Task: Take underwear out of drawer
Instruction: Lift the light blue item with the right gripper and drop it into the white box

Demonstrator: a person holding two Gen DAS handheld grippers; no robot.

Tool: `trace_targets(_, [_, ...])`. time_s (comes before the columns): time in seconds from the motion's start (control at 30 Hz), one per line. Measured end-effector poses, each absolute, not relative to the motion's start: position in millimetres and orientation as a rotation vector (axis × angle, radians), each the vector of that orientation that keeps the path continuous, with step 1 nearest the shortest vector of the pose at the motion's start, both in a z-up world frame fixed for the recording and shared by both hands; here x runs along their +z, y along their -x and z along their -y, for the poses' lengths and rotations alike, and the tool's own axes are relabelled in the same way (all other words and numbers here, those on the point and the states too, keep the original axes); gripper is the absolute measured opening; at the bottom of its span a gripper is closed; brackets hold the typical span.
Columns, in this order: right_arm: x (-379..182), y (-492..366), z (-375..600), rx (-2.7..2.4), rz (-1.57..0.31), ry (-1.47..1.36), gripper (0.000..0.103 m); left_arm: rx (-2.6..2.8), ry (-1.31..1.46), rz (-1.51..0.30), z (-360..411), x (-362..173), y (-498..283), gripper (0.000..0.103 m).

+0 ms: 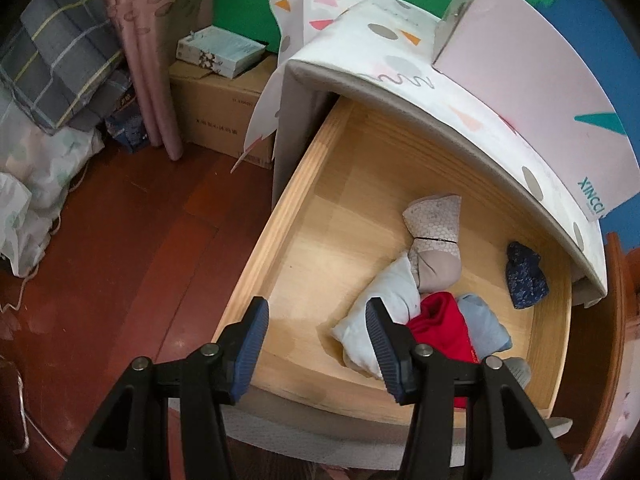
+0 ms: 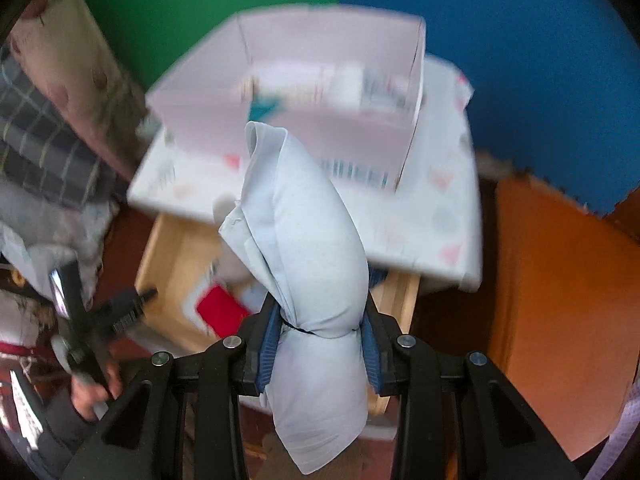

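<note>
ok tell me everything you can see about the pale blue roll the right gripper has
The pale blue roll is soft, plain fabric rolled into a plump bundle and cinched near its lower third by a thin dark band. The right hand-held gripper is clamped on it at that band, a blue pad pressing each side. It stands roughly upright, its folded end up, lifted above the open drawer. Nothing else touches it.

My right gripper (image 2: 320, 344) clamps a pale blue rolled underwear bundle (image 2: 308, 240) above the open wooden drawer (image 2: 172, 264), red cloth (image 2: 222, 310) inside.
</note>
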State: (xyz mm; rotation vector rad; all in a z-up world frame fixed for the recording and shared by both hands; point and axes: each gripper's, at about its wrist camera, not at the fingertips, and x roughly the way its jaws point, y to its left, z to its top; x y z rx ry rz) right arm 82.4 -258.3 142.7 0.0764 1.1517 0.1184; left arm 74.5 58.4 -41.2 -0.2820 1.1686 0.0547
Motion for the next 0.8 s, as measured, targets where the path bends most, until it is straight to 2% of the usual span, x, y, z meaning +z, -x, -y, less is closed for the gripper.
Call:
trace_targets(0.2, [186, -138, 266, 0.049, -1.039, -0.076, 0.033, 0.037, 0.198, -1.142, -45, -36, -73, 0.052])
trace_targets(0.37, [198, -194, 269, -0.006, -1.023, -0.070, 0.034, 0.014, 0.181, -1.126, -43, -34, -73, 0.052])
trace_targets(0.7, [153, -274, 273, -0.090, -1.097, -0.073, 0.035, -0.009, 0.177, -1.115, -42, -34, -73, 0.052])
trace_targets(0.8, [138, -282, 275, -0.099, -1.116, -0.072, 0.039, -0.011, 0.168, -1.117, -40, -35, -73, 0.052])
